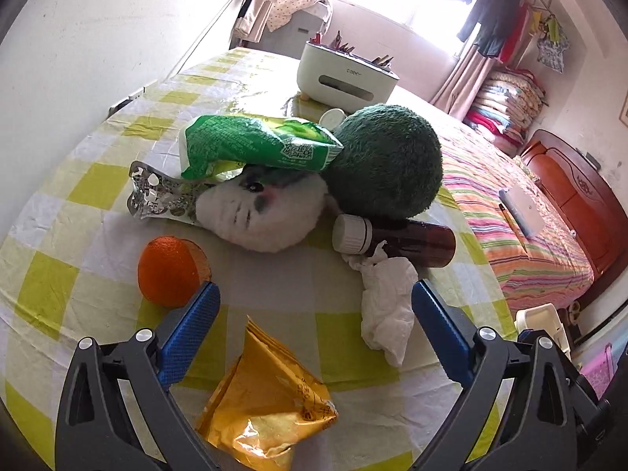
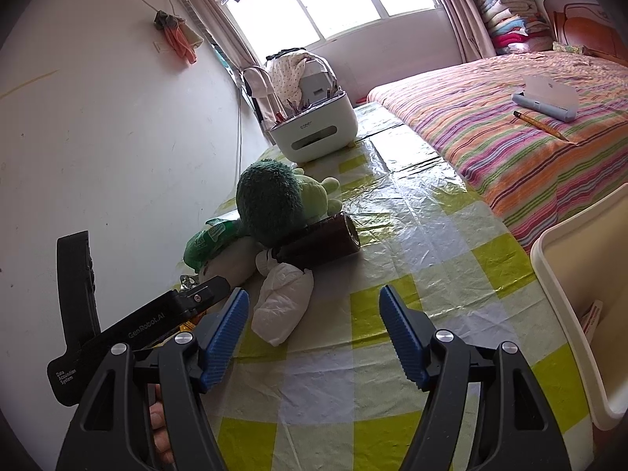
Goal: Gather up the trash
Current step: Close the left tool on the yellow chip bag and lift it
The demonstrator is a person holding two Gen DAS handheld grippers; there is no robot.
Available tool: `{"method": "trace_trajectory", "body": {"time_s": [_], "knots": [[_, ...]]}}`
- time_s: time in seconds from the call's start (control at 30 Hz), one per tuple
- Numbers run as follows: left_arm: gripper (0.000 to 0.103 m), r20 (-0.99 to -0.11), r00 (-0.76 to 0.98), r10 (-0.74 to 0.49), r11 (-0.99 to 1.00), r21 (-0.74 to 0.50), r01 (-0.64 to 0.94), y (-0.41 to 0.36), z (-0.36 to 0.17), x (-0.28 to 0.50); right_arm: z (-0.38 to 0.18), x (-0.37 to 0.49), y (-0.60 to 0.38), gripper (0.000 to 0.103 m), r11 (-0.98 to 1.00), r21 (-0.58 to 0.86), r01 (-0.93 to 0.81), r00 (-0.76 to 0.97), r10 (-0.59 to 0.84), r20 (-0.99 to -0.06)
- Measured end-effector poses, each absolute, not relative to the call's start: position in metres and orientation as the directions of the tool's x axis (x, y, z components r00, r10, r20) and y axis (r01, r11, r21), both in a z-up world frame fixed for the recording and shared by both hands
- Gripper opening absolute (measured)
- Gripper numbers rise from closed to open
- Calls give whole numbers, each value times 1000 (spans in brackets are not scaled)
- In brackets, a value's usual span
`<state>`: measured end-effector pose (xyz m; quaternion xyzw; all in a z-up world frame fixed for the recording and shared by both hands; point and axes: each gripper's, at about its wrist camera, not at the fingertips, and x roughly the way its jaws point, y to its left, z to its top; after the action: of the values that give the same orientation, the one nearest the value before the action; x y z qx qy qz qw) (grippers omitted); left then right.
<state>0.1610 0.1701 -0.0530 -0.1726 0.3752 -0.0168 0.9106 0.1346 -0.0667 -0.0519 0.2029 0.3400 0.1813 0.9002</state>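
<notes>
Left wrist view: one gold wrapper [image 1: 271, 404], one tissue [image 1: 386, 306], perhaps two green-printed packets; both claws spread.

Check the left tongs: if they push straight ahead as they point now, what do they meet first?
Probably the gold snack wrapper, lying between the open left tongs on the checked tablecloth. Beyond it is bare cloth, then the white plush toy. Depth is unclear.

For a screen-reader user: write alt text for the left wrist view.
The open left gripper hovers over a checked tablecloth, with a gold wrapper lying between its blue fingers. Around it lie an orange, a crumpled tissue, a brown bottle, two plush toys and a green snack bag. A striped bed stands to the right.
</notes>
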Motion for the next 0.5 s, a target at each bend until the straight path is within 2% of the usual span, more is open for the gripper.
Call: {"method": "trace_trajectory", "body": {"time_s": [0.03, 0.07, 0.1, 0.13, 0.17, 0.2, 0.37, 0.5], "knots": [[70, -692, 701, -173, 936, -336, -101, 173, -57, 163, -52, 135, -66, 67, 852, 490, -187, 700, 465, -542], [36, -715, 672, -192, 933, -345, -100, 175, -64, 167, -53, 136, -66, 67, 850, 493, -185, 696, 468, -545], [25, -737, 640, -219, 926, -364, -101, 178, -72, 170, -55, 137, -65, 67, 849, 495, -183, 692, 469, -549], [23, -723, 654, -222, 921, -376, -102, 181, -72, 168, -56, 139, -63, 67, 849, 496, -182, 687, 471, -554], [15, -727, 652, -216, 922, -372, -109, 183, -72, 167, -58, 141, -61, 67, 847, 499, -182, 678, 476, -561], [13, -727, 648, -226, 917, -383, -109, 186, -73, 166, -60, 143, -58, 67, 845, 503, -183, 669, 482, -566], [5, -697, 685, -212, 909, -397, -124, 195, -64, 154, -69, 152, -41, 67, 845, 498, -193, 630, 496, -598], [5, -672, 718, -180, 916, -380, -126, 200, -50, 140, -75, 160, -23, 67, 842, 492, -220, 588, 517, -622]]}}
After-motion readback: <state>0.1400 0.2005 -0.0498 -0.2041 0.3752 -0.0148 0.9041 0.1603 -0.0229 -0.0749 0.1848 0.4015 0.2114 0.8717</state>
